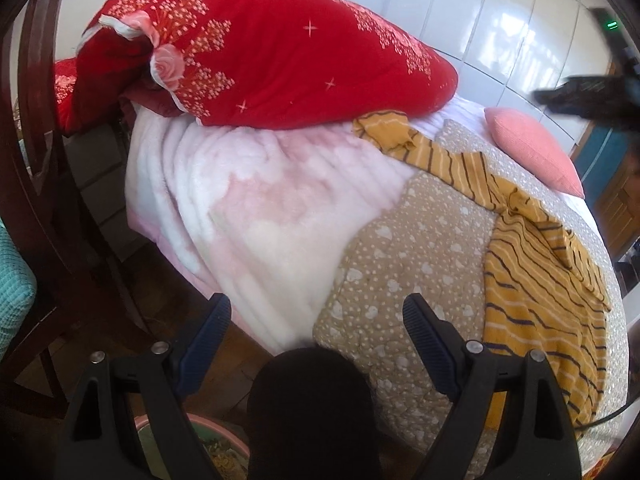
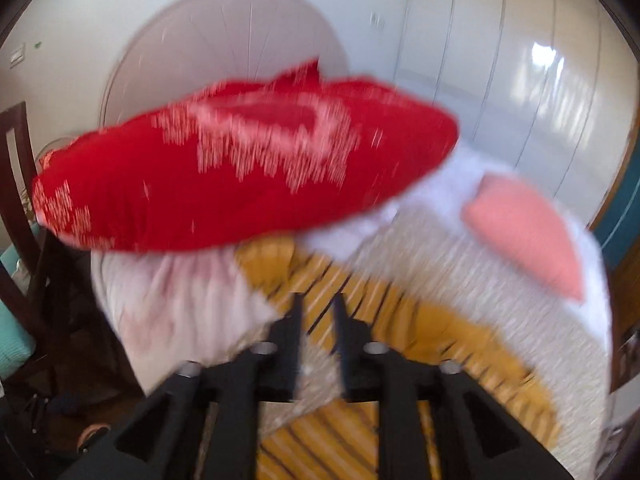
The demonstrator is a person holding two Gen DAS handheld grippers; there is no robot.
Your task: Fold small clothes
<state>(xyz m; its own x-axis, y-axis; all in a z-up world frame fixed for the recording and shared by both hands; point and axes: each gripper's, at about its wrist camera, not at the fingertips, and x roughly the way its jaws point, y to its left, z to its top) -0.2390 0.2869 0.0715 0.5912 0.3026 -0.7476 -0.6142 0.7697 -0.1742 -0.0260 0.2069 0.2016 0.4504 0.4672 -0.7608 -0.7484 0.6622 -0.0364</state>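
Note:
A yellow striped garment (image 1: pixel 536 264) lies spread and rumpled on the beige dotted quilt (image 1: pixel 420 256) of a bed, one end reaching under the red pillow. My left gripper (image 1: pixel 316 312) is open and empty, above the near edge of the bed, left of the garment. The right wrist view is blurred by motion. It shows my right gripper (image 2: pixel 318 300) above the garment (image 2: pixel 400 320), its fingers a narrow gap apart with nothing between them. The right gripper also shows dark at the upper right of the left wrist view (image 1: pixel 592 92).
A big red embroidered pillow (image 1: pixel 280 60) lies on a pink fleece blanket (image 1: pixel 240 200) at the head of the bed. A salmon cushion (image 1: pixel 532 148) sits at the far right. A dark wooden chair (image 1: pixel 44 160) stands left of the bed. A pink basin (image 1: pixel 224 440) is below.

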